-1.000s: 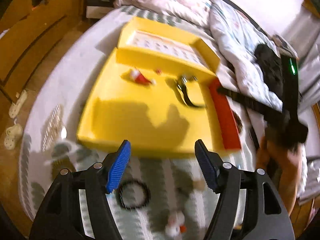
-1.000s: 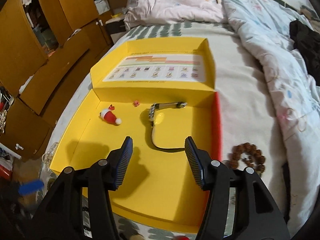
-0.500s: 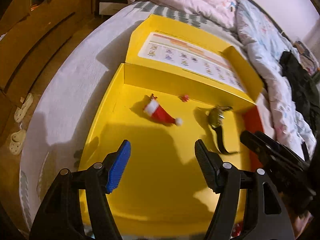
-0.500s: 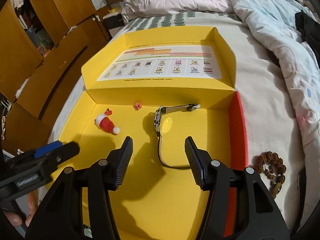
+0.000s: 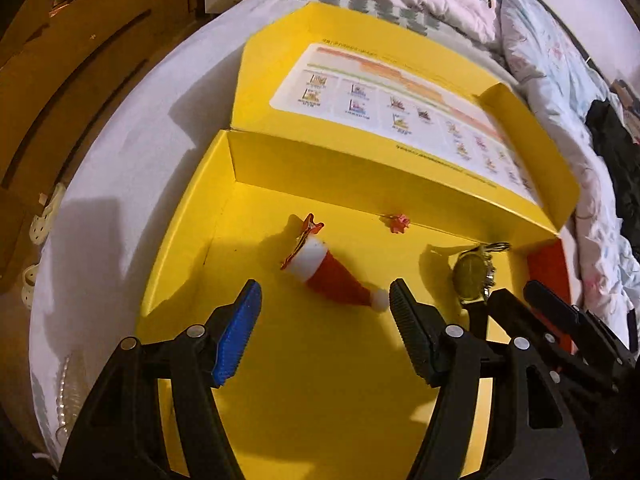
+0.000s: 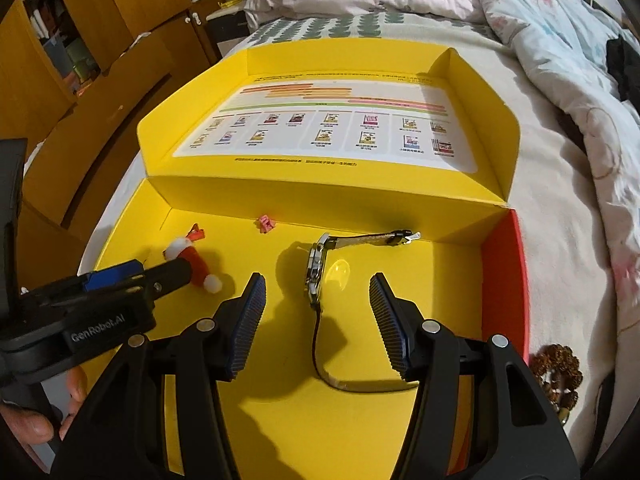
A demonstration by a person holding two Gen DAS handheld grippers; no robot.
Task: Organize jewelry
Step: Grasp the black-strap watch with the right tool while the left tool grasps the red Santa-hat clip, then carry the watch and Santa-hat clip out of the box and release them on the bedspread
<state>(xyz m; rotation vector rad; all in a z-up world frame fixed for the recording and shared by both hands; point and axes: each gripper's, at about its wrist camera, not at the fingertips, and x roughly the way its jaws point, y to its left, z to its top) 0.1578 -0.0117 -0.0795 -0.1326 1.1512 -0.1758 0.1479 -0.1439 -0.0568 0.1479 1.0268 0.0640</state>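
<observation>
An open yellow box (image 5: 320,380) (image 6: 248,416) lies on the bed with its lid folded back. Inside it lie a red-and-white Santa-hat hair clip (image 5: 332,272) (image 6: 192,260), a tiny pink charm (image 5: 400,224) (image 6: 266,224) and a wristwatch (image 5: 474,276) (image 6: 316,276) with a dark strap. My left gripper (image 5: 324,300) hovers open just in front of the hat clip, nothing between its fingers. My right gripper (image 6: 318,294) is open above the watch, its fingers on either side of the case without touching it. It also shows at the right in the left wrist view (image 5: 520,300).
A brown bead bracelet (image 6: 558,372) lies on the bedsheet right of the box's red side wall (image 6: 502,280). A clear bead string (image 5: 66,396) rests on the sheet left of the box. Rumpled quilts (image 6: 560,40) cover the far side; wooden cabinets (image 6: 80,60) stand left.
Both grippers have come forward and down over the box. The left one passed from the box's near edge to just short of the hat clip; the right one closed in on the watch. Openings unchanged.
</observation>
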